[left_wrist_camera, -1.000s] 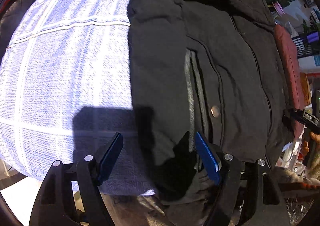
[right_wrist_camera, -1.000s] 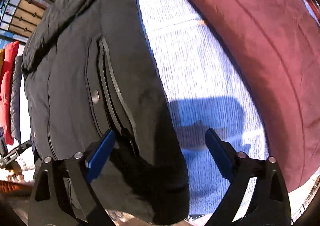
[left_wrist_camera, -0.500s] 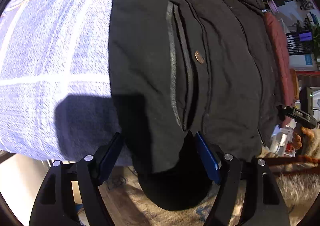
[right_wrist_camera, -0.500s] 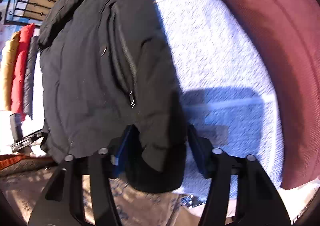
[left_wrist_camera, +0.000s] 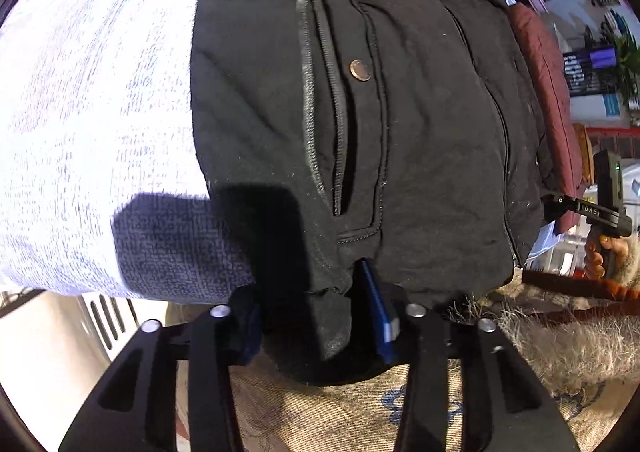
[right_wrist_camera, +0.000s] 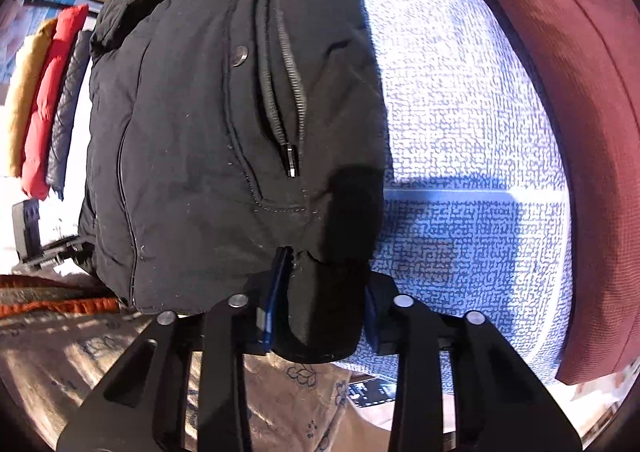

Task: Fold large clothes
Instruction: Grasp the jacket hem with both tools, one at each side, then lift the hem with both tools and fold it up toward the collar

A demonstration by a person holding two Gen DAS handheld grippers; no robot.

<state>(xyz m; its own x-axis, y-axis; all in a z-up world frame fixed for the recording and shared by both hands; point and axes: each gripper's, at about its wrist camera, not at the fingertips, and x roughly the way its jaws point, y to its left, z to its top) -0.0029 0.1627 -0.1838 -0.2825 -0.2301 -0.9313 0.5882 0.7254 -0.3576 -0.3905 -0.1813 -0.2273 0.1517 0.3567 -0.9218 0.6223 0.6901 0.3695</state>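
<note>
The left gripper (left_wrist_camera: 316,316) is seen closed on the near hem of a black jacket (left_wrist_camera: 400,111), a thick fold of dark fabric being pinched between its blue-padded fingers (left_wrist_camera: 378,312). The right gripper (right_wrist_camera: 320,312) is likewise clamped on the jacket's (right_wrist_camera: 192,111) hem at the opposite near corner, with the fold squeezed between its fingers (right_wrist_camera: 276,292). The jacket is spread flat on a bed covered by a pale blue-and-white woven sheet (left_wrist_camera: 80,91), its hem hanging just over the near edge. On the left front panel a slanted pocket (left_wrist_camera: 324,99) edged with grey trim is shown, with a copper snap button (left_wrist_camera: 360,70) just beside it. In the right wrist view a zipped pocket (right_wrist_camera: 280,83) with a metal pull (right_wrist_camera: 291,160) near its lower end is visible, and a dull snap (right_wrist_camera: 241,55) lies to its left. A maroon cushion (right_wrist_camera: 560,91) is laid along the right side of the sheet (right_wrist_camera: 460,131). A patterned rug (left_wrist_camera: 360,412) is seen below the bed's near edge. Red, tan and grey garments (right_wrist_camera: 44,91) are hung at the far left.
</note>
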